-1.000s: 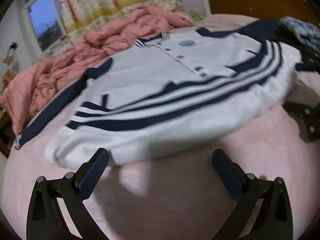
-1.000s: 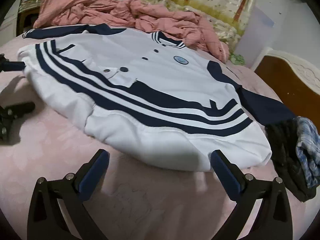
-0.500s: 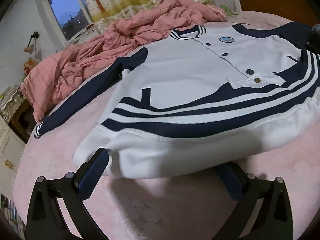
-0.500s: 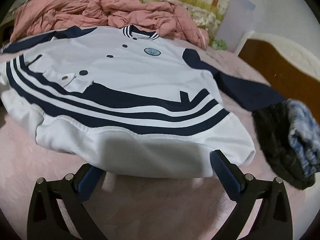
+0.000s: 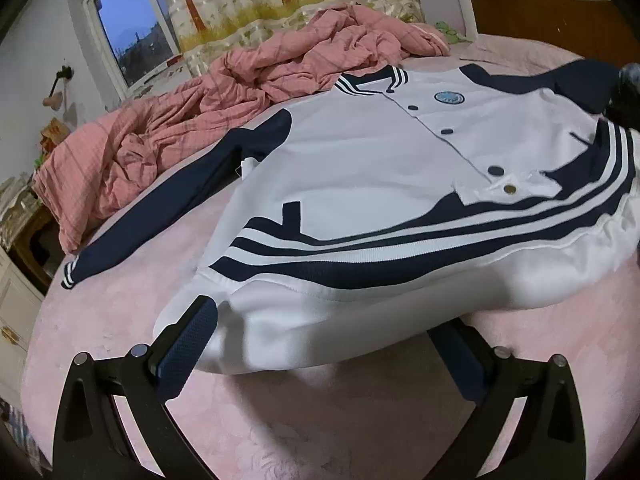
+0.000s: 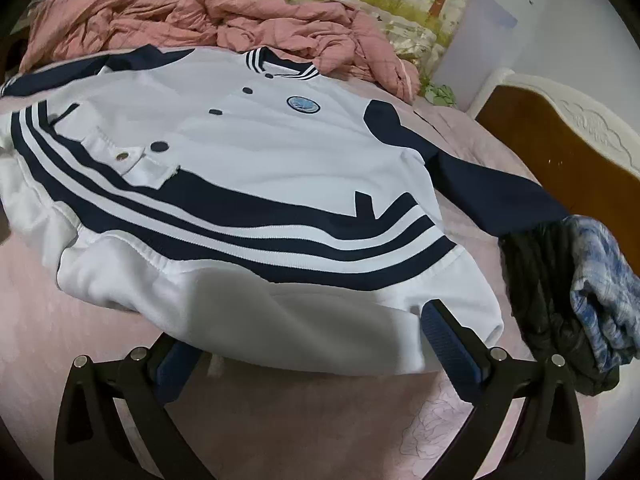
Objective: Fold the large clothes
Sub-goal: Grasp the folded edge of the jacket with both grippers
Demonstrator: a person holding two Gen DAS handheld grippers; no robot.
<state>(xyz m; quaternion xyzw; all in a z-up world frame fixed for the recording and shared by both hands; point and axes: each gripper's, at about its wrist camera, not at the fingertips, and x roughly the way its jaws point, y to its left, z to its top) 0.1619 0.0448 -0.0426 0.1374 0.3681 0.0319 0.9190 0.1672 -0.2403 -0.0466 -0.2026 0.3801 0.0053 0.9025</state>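
A white knitted varsity jacket with navy sleeves and navy hem stripes (image 5: 360, 168) lies face up, spread flat on a pink bed cover (image 5: 120, 312). Its white hem band sits between the wide-open jaws of the left hand-held gripper (image 5: 324, 344) and of the right hand-held gripper (image 6: 312, 344) — neither has pinched cloth yet.

Likely trouble: closing on only the top layer of the hem would let the jacket's back drag and bunch; the unbuttoned lower flap could also flop open.

Only the right view shows a dark and blue-patterned clothes pile (image 6: 576, 296) beside the jacket's sleeve; only the left shows the other sleeve's striped cuff (image 5: 70, 274) and a window (image 5: 128, 28).
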